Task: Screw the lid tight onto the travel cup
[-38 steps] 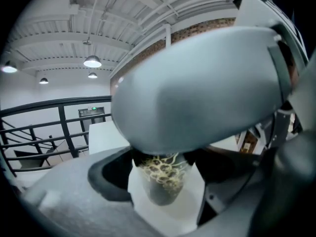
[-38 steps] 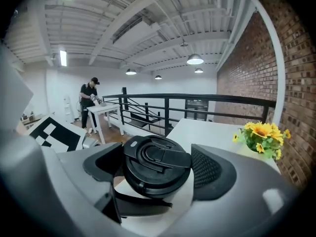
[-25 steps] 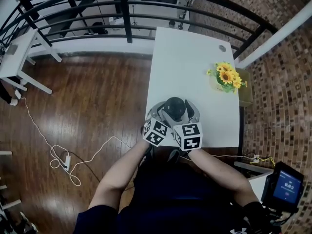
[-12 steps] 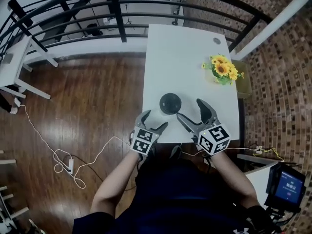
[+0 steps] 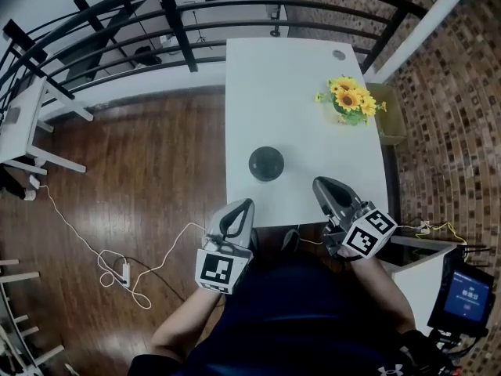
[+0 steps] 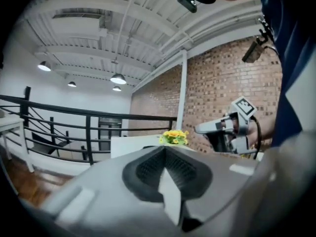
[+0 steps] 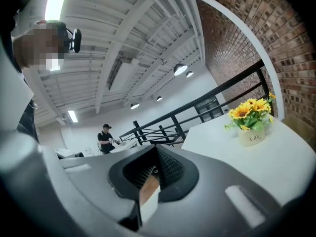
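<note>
Seen from straight above in the head view, the travel cup [image 5: 266, 164] shows only a round, dark, slightly domed top with a dull sheen. That top covers the whole cup, so its body is hidden beneath it, and I cannot tell how firmly the lid sits. It stands upright on the white table [image 5: 297, 77], in the near half and a little toward the left edge, with bare tabletop all around it.

At the left, my left gripper [image 5: 244, 204] is by the table's near-left corner, its tips pointing toward the cup but apart from it. Its own view shows the jaws brought fully together [image 6: 165, 154], the black ribbed pads meeting with nothing between them. Beyond them are the table's edge, a black railing [image 6: 74, 112] and the brick wall.

At the right, my right gripper [image 5: 321, 185] lies over the near edge of the table, to the right of the cup and clear of it, its marker cube toward my body. Its jaws are also closed on each other [image 7: 155, 169], pad against pad, gripping nothing.

Farther right and back, a pot of sunflowers [image 5: 350, 100] stands near the table's right edge, well apart from the cup.
</note>
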The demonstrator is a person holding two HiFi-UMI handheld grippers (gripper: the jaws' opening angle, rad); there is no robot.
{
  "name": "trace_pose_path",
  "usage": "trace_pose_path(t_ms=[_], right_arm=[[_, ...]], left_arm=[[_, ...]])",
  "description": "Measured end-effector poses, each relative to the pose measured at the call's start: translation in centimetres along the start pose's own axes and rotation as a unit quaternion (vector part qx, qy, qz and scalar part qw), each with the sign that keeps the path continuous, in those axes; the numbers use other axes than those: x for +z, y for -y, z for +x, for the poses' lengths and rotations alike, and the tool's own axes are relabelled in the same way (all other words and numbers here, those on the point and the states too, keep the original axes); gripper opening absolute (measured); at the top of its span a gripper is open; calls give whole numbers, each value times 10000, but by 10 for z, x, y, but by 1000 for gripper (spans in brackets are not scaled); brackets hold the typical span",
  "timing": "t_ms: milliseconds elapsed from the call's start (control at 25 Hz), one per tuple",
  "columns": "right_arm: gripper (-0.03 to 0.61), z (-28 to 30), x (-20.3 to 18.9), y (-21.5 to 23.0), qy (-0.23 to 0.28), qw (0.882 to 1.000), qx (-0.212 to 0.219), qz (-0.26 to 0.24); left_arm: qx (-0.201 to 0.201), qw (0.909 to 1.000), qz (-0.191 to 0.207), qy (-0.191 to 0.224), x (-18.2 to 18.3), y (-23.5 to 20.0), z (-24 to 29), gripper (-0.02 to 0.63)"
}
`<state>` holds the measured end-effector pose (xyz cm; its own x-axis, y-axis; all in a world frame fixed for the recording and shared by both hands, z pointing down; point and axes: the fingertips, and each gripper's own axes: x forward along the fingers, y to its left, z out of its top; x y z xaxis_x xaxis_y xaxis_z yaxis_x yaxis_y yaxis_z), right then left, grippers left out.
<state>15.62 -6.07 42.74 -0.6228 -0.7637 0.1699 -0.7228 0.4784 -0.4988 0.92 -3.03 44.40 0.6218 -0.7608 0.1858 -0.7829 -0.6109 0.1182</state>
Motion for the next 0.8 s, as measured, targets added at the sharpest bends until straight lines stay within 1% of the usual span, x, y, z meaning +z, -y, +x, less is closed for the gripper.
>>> trace_pose_path(t_ms=[80,160,280,400,520,600,640,720,800], right_arm=[[11,-6,18,-12,208,9996,99,-144],[11,-11,35,-24,381,9979,90,-526],[11,-18,49,-38,504,9911,-6,-1235],[11,-24,54,-45,593,9849,-42,-1627],[11,-23,47,-41,582,9834,-46,-1715],[11,-20,42,-38,574,9838,-188,-1686],[11,-17,41,-38,577,9839,-249,-1673],[11,-6,40,-39,542,9839,-237,-1685],[11,-5,36,-38,444,9827,-280,-1775]], left_arm=[[-388,9992,-103,5,14,24,7,3],[-645,9979,-111,-6,29,41,12,3],[-786,9968,61,112,44,54,18,3],[-791,9968,46,133,46,55,20,3],[-634,9978,-169,41,38,47,18,3],[-647,9976,-244,-73,33,40,17,3],[-685,9974,-208,-123,33,37,17,3],[-665,9976,-71,-168,38,32,19,3],[-679,9975,-24,-192,37,38,22,3]])
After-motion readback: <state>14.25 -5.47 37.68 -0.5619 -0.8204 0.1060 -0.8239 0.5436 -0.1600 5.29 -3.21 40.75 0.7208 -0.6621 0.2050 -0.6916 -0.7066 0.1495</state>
